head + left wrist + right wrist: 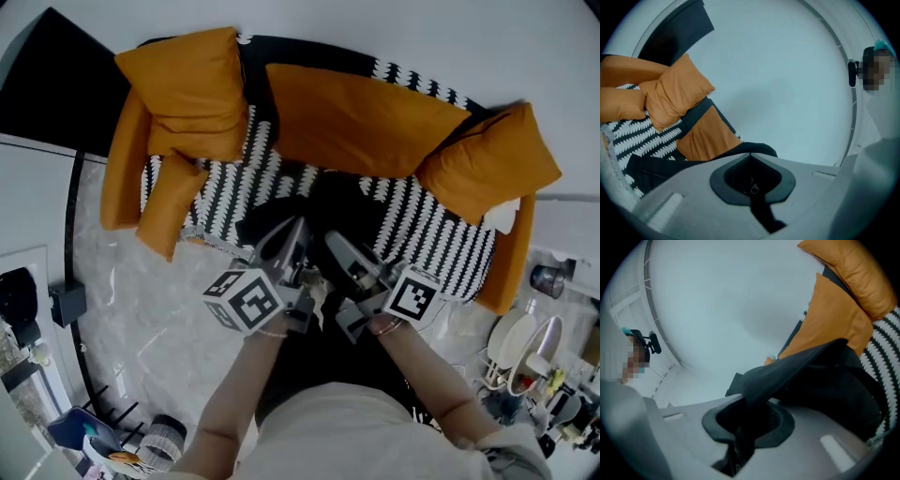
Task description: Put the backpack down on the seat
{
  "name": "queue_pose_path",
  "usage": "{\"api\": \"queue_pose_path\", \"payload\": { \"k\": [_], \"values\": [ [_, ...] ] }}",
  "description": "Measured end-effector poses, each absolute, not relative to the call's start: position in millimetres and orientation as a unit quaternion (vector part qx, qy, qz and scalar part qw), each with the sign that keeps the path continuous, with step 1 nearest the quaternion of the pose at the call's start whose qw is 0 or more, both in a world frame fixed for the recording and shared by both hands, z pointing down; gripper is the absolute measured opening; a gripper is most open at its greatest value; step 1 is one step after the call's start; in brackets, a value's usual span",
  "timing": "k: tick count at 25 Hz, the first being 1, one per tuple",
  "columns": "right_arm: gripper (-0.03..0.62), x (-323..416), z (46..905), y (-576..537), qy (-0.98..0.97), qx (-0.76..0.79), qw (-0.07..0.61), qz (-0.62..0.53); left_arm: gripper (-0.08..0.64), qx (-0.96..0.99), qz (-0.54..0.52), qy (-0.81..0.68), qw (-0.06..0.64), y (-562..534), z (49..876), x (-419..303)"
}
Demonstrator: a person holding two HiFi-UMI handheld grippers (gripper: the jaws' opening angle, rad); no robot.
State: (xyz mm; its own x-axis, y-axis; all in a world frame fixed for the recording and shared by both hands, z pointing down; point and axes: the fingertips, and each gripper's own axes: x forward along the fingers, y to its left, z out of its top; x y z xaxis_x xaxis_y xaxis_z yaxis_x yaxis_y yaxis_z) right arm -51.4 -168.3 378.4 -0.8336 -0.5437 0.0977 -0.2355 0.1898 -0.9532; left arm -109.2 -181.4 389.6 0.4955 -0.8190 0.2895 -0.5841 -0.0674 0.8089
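Observation:
The black backpack (314,211) hangs at the front edge of the sofa's black-and-white patterned seat (427,230); whether it rests on the seat I cannot tell. My left gripper (298,232) and right gripper (330,242) meet side by side at its near top. In the left gripper view the jaws (752,180) are shut on a thin black strap (759,211), with the bag's body (661,168) low at the left. In the right gripper view the jaws (743,427) pinch a wide black strap (792,373) that runs up to the bag (839,394).
Orange back cushions (361,117) and loose orange pillows (192,89) (487,159) line the sofa. A marble floor (131,309) lies at the left with a black box (67,302). Dishes and kitchen things (530,352) crowd the right. A white wall fills both gripper views.

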Motion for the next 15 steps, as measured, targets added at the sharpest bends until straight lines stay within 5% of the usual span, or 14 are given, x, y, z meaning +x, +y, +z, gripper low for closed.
{"api": "queue_pose_path", "payload": {
  "k": [15],
  "values": [
    [0.052,7.4,486.2,-217.1,0.714,-0.298,0.177,-0.609,0.006,0.714,-0.076,-0.439,0.540,-198.9,495.9,-60.9]
  ]
}}
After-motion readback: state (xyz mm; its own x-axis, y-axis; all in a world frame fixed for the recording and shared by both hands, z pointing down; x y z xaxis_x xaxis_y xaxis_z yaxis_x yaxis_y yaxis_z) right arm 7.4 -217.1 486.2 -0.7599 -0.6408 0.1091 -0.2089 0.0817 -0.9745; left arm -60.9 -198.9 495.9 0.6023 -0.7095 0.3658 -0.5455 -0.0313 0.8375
